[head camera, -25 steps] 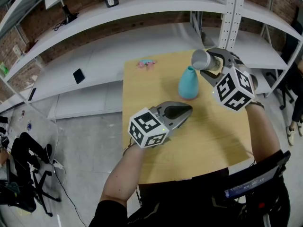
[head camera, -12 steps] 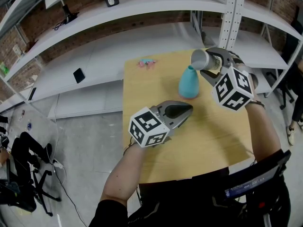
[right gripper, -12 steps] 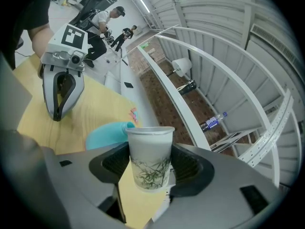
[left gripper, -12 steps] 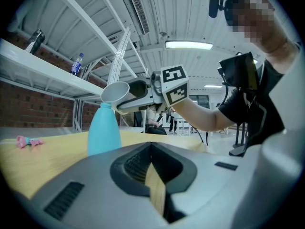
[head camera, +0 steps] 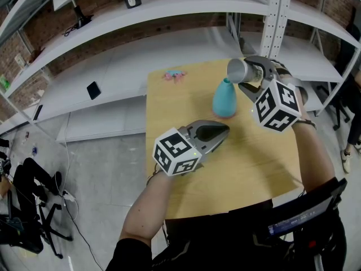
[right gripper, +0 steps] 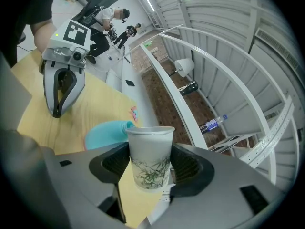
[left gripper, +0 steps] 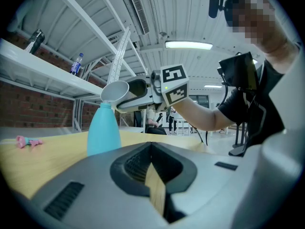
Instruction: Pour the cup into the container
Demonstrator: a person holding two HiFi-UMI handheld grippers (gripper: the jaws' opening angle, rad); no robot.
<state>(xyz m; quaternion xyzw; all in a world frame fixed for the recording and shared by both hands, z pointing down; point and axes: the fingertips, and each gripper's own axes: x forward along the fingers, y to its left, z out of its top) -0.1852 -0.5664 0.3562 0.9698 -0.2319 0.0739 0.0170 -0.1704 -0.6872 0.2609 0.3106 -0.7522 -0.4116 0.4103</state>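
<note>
**right gripper clamped on tipped cup over the container's neck**

right gripper: grey moulded plastic, smooth shell with ribbed inner pads. its jaws are closed on one cup, pinching both side walls. the cup is thin translucent plastic, tapered and round-rimmed, with a green bamboo-leaf print low on the wall. in the head view it lies roughly on its side, mouth pointing away from the gripper's tips. contents can't be made out.

one container: matte turquoise bottle shape, wide rounded body narrowing to a slim neck, pinkish edge at its foot. it stands upright just beyond the right gripper's tips and below them. the cup's rim sits right at the neck opening; contact can't be told.

left gripper: same grey shell, jaws brought together with nothing between them, only a thin slit showing wood below. it sits low over the table. the container is ahead of its tips, apart from them, and the cup is above that.

each gripper carries one black-and-white square-marker cube at the hand end, two in total.

table: one flat top, pale wood grain. one small pink item lies past the container, far from both grippers, too small to identify.
</note>
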